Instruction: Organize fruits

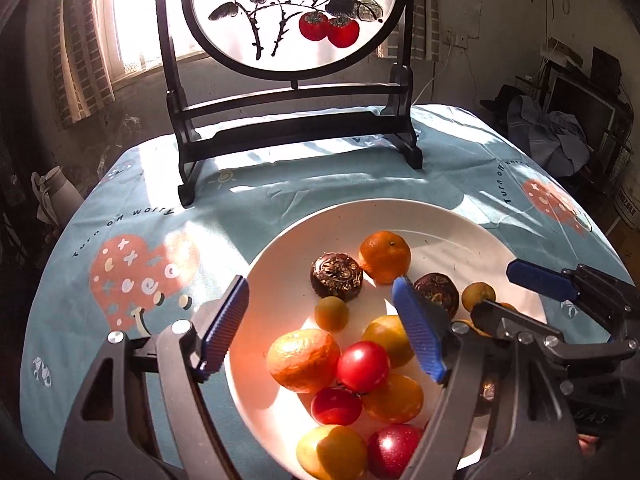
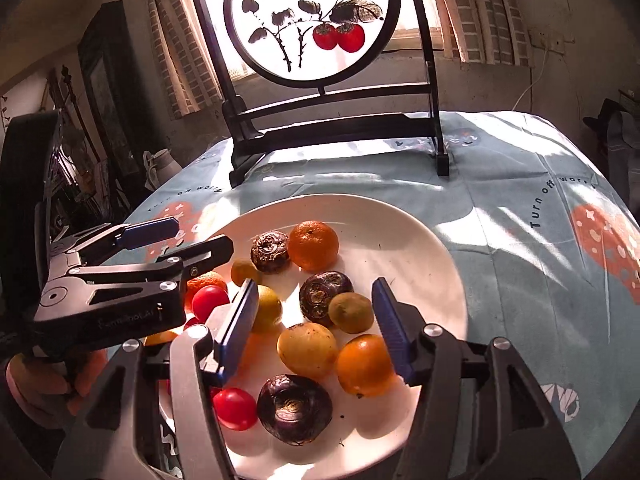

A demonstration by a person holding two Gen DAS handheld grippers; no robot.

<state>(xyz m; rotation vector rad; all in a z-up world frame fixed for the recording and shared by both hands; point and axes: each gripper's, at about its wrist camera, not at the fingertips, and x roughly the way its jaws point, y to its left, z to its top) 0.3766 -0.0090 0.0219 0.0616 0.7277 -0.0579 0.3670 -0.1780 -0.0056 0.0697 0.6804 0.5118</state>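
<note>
A round, glossy white ceramic plate point(image 1: 460, 224) is sitting on the surface, on a pale blue printed cloth point(image 1: 120, 200), and is carrying the fruit: dimpled orange tangerines point(image 1: 385, 256), smooth shiny red tomatoes point(image 1: 363, 366), small greenish-yellow citrus point(image 1: 331, 313) and dark purple, wrinkled round fruits point(image 1: 337, 276). The left gripper point(image 1: 320, 328) is hovering with its ribbed blue fingers point(image 1: 224, 326) standing wide, gripping nothing. The right gripper point(image 2: 316, 328) is likewise parted and empty. The plate's near edge is being hidden by both tools. Behind is standing a black wooden framed round painted screen point(image 1: 294, 12).
</note>
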